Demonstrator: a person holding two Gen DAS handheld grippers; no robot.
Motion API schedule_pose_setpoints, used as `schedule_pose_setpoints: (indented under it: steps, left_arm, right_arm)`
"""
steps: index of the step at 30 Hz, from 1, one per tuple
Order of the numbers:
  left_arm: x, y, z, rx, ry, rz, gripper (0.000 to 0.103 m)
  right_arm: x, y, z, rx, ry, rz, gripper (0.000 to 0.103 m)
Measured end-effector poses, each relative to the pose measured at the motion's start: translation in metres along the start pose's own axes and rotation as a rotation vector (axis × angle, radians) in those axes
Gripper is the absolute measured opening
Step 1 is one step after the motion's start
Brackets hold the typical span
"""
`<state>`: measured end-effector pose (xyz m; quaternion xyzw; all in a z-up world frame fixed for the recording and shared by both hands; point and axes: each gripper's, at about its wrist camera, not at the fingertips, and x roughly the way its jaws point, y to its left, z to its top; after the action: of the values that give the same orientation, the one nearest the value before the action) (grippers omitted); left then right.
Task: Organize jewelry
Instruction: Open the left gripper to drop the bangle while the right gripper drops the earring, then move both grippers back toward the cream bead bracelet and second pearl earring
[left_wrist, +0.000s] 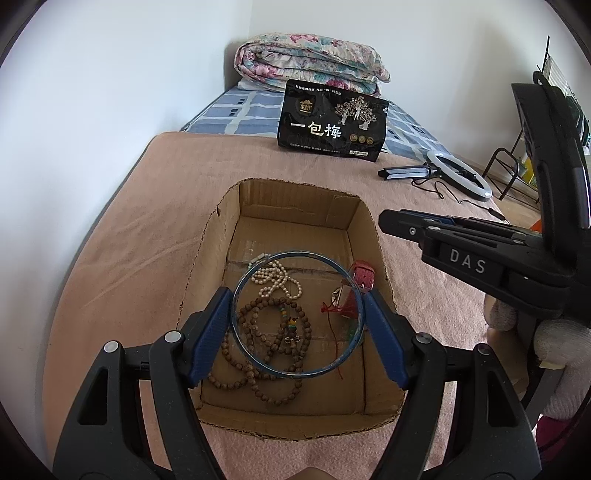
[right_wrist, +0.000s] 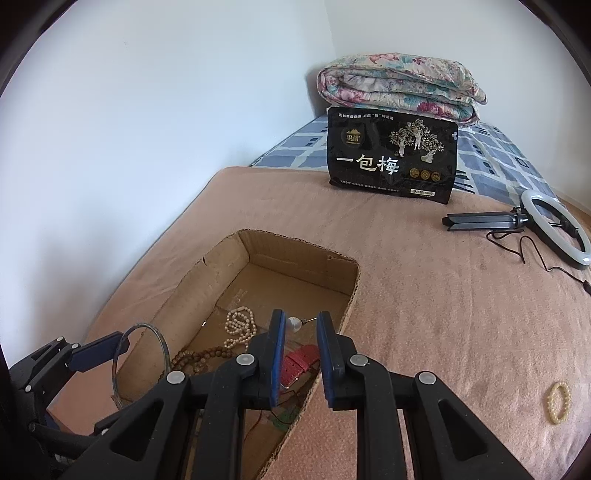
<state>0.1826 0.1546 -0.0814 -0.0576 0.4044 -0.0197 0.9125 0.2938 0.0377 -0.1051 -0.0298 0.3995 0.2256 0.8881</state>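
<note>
Nearest in the left wrist view, the left gripper (left_wrist: 297, 321) pinches a blue hoop (left_wrist: 295, 314) across its width, one blue pad on each side of the ring, and holds it above the open cardboard box (left_wrist: 207, 258). Seen through the hoop, a brown bead strand (left_wrist: 273, 332) lies coiled on the box floor. Just beyond it sits a pearl necklace (left_wrist: 277, 278). To the right, a red cord (left_wrist: 332, 314) trails by a pink strap (left_wrist: 364, 275) against the right wall.

In the right wrist view, the right gripper (right_wrist: 301, 354) hangs over the box's right wall with its fingers parted. A small pearl piece (right_wrist: 294, 323) on a thin pin sits in the gap, though whether it touches either pad, I cannot tell. Off to the near right, a yellow bead bracelet (right_wrist: 558, 402) lies alone on the pink blanket (right_wrist: 424, 295), well apart from the box.

Farther back on the right, a ring light (right_wrist: 557, 229) lies flat with its folded stand and thin cord. Beyond that, a black pouch (right_wrist: 393, 157) with white characters stands upright at the blanket's far edge. Behind it, a folded floral quilt (right_wrist: 399, 85) rests on a blue checked sheet (right_wrist: 491, 155) in the corner by the white wall.
</note>
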Motion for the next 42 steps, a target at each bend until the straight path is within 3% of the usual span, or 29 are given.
schedule_pose_setpoints:
  steps: [12, 16, 20, 26, 42]
  left_arm:
    - [0.005, 0.006, 0.000, -0.006, 0.010, -0.003, 0.074]
    - [0.007, 0.007, 0.000, 0.001, 0.020, -0.007, 0.075]
    - [0.008, 0.005, 0.001, 0.009, 0.025, 0.005, 0.076]
    - [0.008, 0.005, 0.000, 0.003, 0.025, 0.015, 0.076]
    - [-0.017, -0.013, 0.004, 0.025, -0.028, 0.013, 0.076]
  right_arm:
    - [0.012, 0.014, 0.001, -0.021, 0.008, 0.022, 0.017]
    - [0.011, 0.016, 0.001, -0.036, -0.002, 0.000, 0.034]
    - [0.006, 0.013, 0.003, -0.021, -0.034, -0.021, 0.077]
    - [-0.001, 0.010, 0.005, -0.003, -0.053, -0.029, 0.086]
    - [-0.026, 0.004, 0.001, -0.019, -0.075, -0.044, 0.087]
